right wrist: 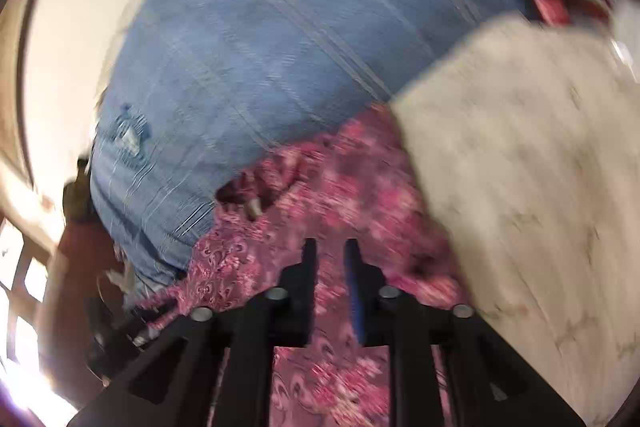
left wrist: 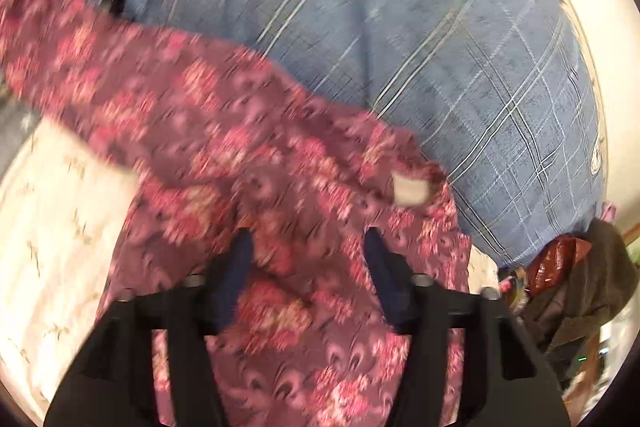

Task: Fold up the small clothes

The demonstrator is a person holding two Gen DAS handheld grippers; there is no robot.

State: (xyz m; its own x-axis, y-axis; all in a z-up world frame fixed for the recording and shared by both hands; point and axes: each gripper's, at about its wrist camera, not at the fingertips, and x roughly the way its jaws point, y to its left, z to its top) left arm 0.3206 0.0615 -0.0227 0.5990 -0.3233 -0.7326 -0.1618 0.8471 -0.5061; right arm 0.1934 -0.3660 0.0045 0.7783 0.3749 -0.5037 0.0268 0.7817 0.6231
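A pink and maroon floral garment point(left wrist: 240, 131) with a small white neck label point(left wrist: 410, 189) lies spread over the cream sheet, blurred by motion. My left gripper point(left wrist: 308, 239) hovers just over it with its jaws wide apart and nothing between them. The same garment fills the lower middle of the right wrist view point(right wrist: 340, 195). My right gripper point(right wrist: 331, 247) is over the cloth with its jaws close together and a narrow gap left. Whether cloth is pinched between them is unclear.
A big blue checked pillow point(left wrist: 400, 47) lies right behind the garment, also in the right wrist view point(right wrist: 260, 59). The cream bed sheet point(right wrist: 520, 167) runs off to the side. Dark clothes and a red bag point(left wrist: 560, 263) sit at the bed's edge.
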